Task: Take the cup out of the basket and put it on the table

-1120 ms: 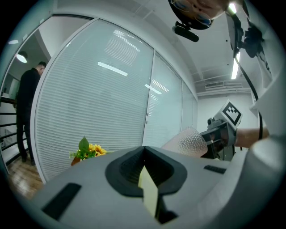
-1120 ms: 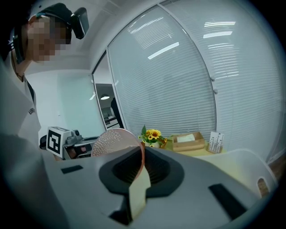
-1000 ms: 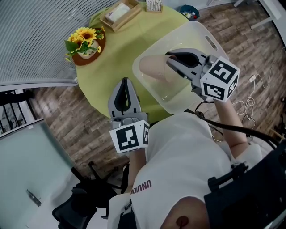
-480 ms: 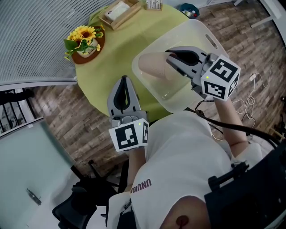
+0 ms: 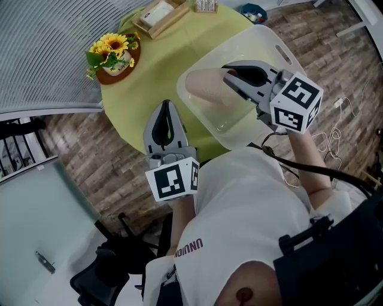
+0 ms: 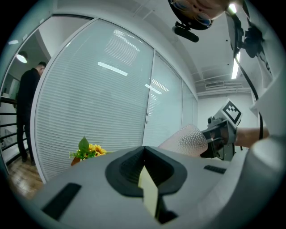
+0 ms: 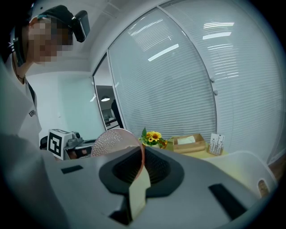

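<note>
A pale pink dimpled cup [image 5: 205,89] hangs tilted over the translucent white basket [image 5: 267,40], which stands on the round yellow-green table [image 5: 157,67]. My right gripper [image 5: 227,74] is shut on the cup's rim. In the right gripper view the thin rim runs between the jaws of the right gripper [image 7: 142,162], and the cup [image 7: 112,142] bulges to their left. My left gripper [image 5: 166,107] hovers over the table's near edge, shut with nothing in it. From the left gripper [image 6: 144,166] view, the cup [image 6: 187,140] and the right gripper [image 6: 222,133] show to the right.
A pot of sunflowers [image 5: 114,56] stands at the table's left. A wooden tray [image 5: 159,17] and a small card holder [image 5: 205,6] sit at its far side. Cables [image 5: 334,143] lie on the wooden floor at right. A person [image 6: 28,112] stands by the glass wall.
</note>
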{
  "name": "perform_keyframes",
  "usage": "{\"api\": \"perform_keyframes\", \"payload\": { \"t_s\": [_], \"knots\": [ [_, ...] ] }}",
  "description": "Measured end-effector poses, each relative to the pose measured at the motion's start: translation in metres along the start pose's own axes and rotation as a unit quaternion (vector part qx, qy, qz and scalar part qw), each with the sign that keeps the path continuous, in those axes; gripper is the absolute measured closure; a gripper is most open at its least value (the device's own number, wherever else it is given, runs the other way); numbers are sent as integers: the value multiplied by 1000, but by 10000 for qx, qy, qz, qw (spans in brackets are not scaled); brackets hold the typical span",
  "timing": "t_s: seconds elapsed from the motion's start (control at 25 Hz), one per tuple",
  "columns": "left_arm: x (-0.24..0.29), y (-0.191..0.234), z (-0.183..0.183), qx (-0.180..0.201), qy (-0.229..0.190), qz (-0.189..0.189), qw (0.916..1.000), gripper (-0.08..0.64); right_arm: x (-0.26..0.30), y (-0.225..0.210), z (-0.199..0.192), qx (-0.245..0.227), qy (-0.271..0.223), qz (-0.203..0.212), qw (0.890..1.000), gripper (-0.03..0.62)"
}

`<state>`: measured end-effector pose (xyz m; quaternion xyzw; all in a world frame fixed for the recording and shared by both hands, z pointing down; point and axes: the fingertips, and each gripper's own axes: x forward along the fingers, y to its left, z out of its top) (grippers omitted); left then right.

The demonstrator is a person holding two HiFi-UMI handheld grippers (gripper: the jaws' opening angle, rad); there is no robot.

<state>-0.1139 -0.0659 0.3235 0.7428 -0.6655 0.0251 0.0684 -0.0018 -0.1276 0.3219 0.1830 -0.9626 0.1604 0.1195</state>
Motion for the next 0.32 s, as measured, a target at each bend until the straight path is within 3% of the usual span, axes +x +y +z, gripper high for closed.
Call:
{"api": "perform_keyframes", "payload": {
  "t_s": [0.32],
  "knots": [
    [0,0,0,-6,1,6,10000,549,0,1,-2,3,27,27,10000,558]
  ]
}}
